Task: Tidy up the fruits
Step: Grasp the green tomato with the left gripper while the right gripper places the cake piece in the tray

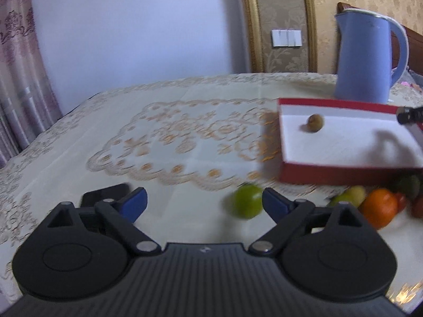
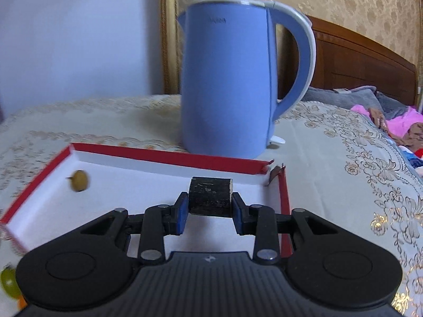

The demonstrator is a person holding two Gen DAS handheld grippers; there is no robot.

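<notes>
My left gripper [image 1: 205, 202] stands open and wide above the tablecloth with nothing pressed between its blue pads. A round green fruit [image 1: 247, 200] lies on the cloth just inside its right finger, blurred. To the right is a red box [image 1: 330, 177] with a white inside, and a small olive-brown fruit [image 1: 314, 122] rests in it. In the right wrist view my right gripper [image 2: 210, 207] is shut on a short black chunk with a pale cut end [image 2: 210, 192], held over the red box [image 2: 164, 155]. The small olive-brown fruit [image 2: 79, 181] sits near the box's far left corner.
A tall blue kettle [image 2: 227, 87] stands right behind the box. Beside the box's near wall is a heap of fruit: an orange [image 1: 379, 207], a yellow-green one [image 1: 349, 196] and red ones. A flat black object [image 1: 105, 194] lies by my left finger. A bed is at the right.
</notes>
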